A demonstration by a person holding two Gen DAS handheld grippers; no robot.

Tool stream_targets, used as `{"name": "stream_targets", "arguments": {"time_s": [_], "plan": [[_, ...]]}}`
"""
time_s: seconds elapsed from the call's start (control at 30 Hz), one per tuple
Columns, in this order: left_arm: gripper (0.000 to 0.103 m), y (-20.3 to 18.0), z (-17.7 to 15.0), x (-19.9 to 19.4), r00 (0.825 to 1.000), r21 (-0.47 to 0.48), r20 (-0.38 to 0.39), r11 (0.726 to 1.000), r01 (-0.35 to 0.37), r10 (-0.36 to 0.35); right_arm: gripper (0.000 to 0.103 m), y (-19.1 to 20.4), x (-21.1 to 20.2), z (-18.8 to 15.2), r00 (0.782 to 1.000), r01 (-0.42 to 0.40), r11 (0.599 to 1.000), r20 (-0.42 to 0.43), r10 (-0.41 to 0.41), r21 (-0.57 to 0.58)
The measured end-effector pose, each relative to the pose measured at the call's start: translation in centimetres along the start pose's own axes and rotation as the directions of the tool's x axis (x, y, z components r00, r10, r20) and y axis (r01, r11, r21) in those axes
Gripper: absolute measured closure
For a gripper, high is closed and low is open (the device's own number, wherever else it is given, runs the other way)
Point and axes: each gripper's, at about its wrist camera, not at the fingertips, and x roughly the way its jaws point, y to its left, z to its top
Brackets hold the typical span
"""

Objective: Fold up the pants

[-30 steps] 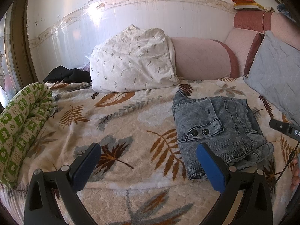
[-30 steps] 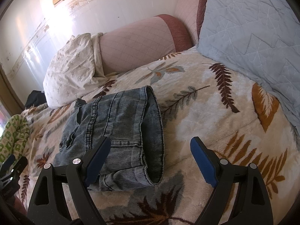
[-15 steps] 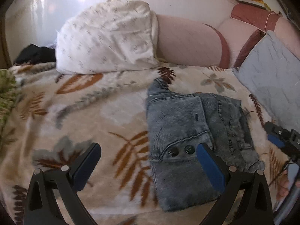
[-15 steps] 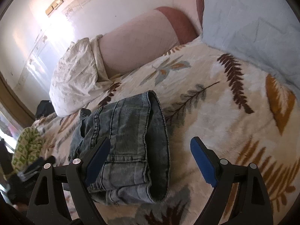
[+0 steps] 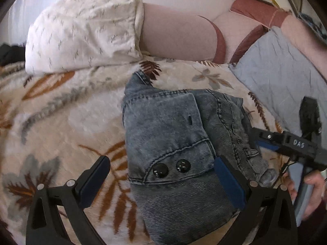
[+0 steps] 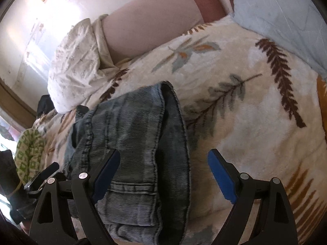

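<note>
Folded pants [image 5: 175, 153] sat on the bed's blanket [image 5: 61, 122]; left hand-held gripper [image 5: 161, 181] and right hand-held gripper [image 6: 163, 175] both hovered spread wide over them, gripping nothing

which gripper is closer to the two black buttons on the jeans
Left. The left gripper is open right at the two black buttons, which sit between its fingers. The right gripper is open over the far side of the jeans, away from them.
</note>
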Motion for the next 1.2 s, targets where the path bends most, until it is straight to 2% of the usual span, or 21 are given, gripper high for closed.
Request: {"name": "stream_targets", "arguments": {"time_s": [0.2,0.47,0.6,0.8,0.93,1.07,1.2], "plan": [[0.000,0.1,-0.2,0.6,0.997,-0.044,-0.016,0.996,0.079,-0.080,0.015,-1.3,1.0,-0.1,0.997,-0.055,0.995,-0.041,0.058,0.087],[0.001,-0.2,0.0,1.3,0.985,-0.096,-0.011,0.980,0.172,-0.174,0.012,-1.4,1.5,-0.2,0.988,-0.142,0.977,-0.044,0.151,0.162],[0.001,-0.3,-0.1,1.4,0.985,-0.088,-0.014,0.982,0.170,-0.172,0.012,-0.9,2.1,-0.4,0.971,-0.209,0.960,-0.075,0.226,0.188],[0.003,-1.5,-0.6,2.0,0.995,-0.011,-0.035,0.996,0.094,-0.094,0.011,-0.5,2.5,-0.7,0.959,-0.248,0.946,-0.084,0.271,0.210],[0.006,-1.2,-0.6,2.1,0.995,-0.029,-0.033,0.996,0.088,-0.089,0.012,0.4,2.9,-0.8,0.963,-0.230,0.960,-0.107,0.249,0.161],[0.016,-1.0,-0.7,2.0,0.996,-0.046,-0.023,0.995,0.088,-0.089,0.021,0.9,3.2,-0.9,0.966,-0.212,0.968,-0.121,0.228,0.135],[0.027,-1.1,-0.7,1.8,0.995,-0.046,-0.005,0.994,0.094,-0.095,0.043,0.8,3.3,-0.9,0.966,-0.209,0.969,-0.126,0.225,0.130]]}}
